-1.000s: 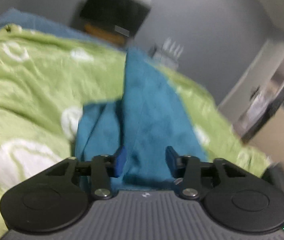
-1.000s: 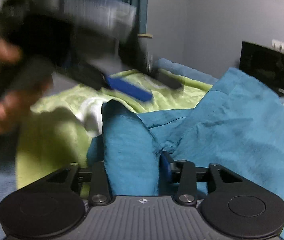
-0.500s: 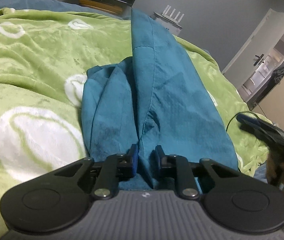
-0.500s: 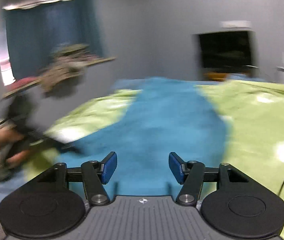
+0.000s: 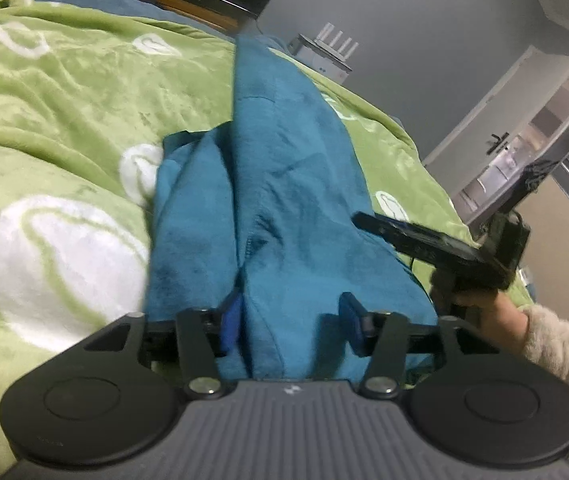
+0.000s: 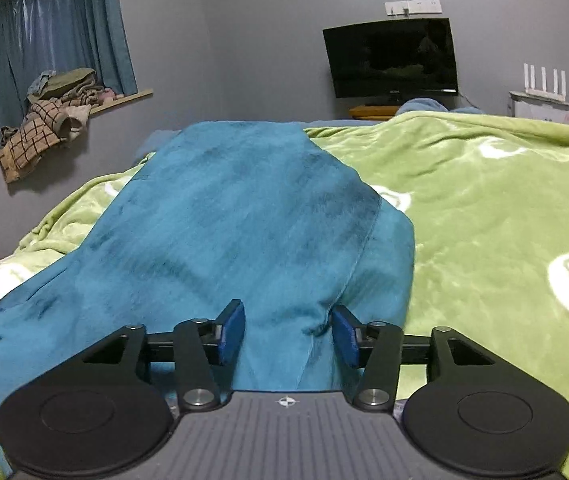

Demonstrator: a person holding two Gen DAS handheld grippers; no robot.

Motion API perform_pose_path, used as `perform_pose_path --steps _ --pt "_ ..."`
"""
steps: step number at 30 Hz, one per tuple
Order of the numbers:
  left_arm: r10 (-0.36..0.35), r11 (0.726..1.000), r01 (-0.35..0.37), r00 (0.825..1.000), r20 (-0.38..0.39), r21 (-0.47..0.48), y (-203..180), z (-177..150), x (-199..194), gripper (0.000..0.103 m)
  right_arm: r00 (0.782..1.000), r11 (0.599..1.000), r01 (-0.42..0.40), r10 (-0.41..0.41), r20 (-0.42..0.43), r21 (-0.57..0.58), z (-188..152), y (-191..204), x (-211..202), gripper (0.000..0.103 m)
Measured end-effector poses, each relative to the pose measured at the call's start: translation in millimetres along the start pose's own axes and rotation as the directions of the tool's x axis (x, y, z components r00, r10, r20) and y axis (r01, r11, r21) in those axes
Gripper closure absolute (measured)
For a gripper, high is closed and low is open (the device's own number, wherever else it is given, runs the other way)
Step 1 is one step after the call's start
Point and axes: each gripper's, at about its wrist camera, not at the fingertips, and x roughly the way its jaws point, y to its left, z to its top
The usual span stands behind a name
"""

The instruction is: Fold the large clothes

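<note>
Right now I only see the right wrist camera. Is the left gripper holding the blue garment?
Observer: No. The left gripper is open. Its jaws have just been opening, and a raised fold of the blue garment sits between them, not clamped.
Operator: Does the garment lie flat on that side?
Observer: No. A bunched layer runs along its left edge, on the green blanket.
Operator: Anything beyond the bed over there?
Observer: A pale door with a dark handle, past the bed's right side.
</note>
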Motion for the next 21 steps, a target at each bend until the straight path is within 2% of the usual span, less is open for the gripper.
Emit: perform_pose_path --steps 1,2,3,4,6,10,12,13,14,17,19,21 --pt "0.016 1.0 -0.016 1.0 -0.001 0.013 -2 0 1 0.053 1.0 1.0 0.006 -0.006 0.003 -0.01 3 1 -1 0.046" --pt "0.031 0.999 -0.031 1.0 0.0 0.025 -5 -1 2 0.06 1.0 1.0 0.011 -0.011 0.005 -0.02 6 3 3 0.044" --pt "0.05 0.998 -0.05 0.999 0.004 0.035 -7 -1 2 0.079 1.0 0.999 0.017 -0.017 0.007 -0.029 9 6 11 0.043" --pt "0.064 0.997 -0.065 0.998 0.002 0.037 -7 -1 2 0.085 1.0 0.999 0.027 -0.026 0.013 -0.041 12 8 15 0.043" --pt "0.068 0.997 -0.068 0.998 0.008 0.023 -5 -2 1 0.09 0.999 0.997 0.049 -0.048 0.016 -0.062 19 12 26 0.043" --pt "0.085 0.996 -0.085 0.996 0.016 0.018 1 -3 0 0.092 0.993 0.984 0.113 -0.108 0.042 -0.138 28 29 38 0.043" --pt "0.077 0.997 -0.077 0.997 0.011 0.023 1 -4 1 0.092 0.974 0.964 0.207 -0.187 0.124 -0.168 33 38 34 0.053" --pt "0.074 0.997 -0.075 0.997 0.009 0.026 1 -4 1 0.092 0.965 0.958 0.232 -0.206 0.16 -0.17 36 39 33 0.053" --pt "0.075 0.997 -0.075 0.997 0.008 0.028 1 -5 2 0.092 0.966 0.96 0.221 -0.191 0.173 -0.174 40 41 35 0.053" --pt "0.071 0.997 -0.071 0.997 0.013 0.024 4 -5 1 0.092 0.984 0.954 0.176 -0.166 0.061 -0.243 58 48 66 0.06" --pt "0.07 0.997 -0.07 0.997 0.016 0.026 6 -5 1 0.092 0.987 0.951 0.154 -0.163 -0.012 -0.269 73 54 89 0.06" --pt "0.062 0.998 -0.063 0.998 0.017 0.025 8 -6 1 0.092 0.985 0.95 0.147 -0.166 -0.044 -0.276 89 59 110 0.062"
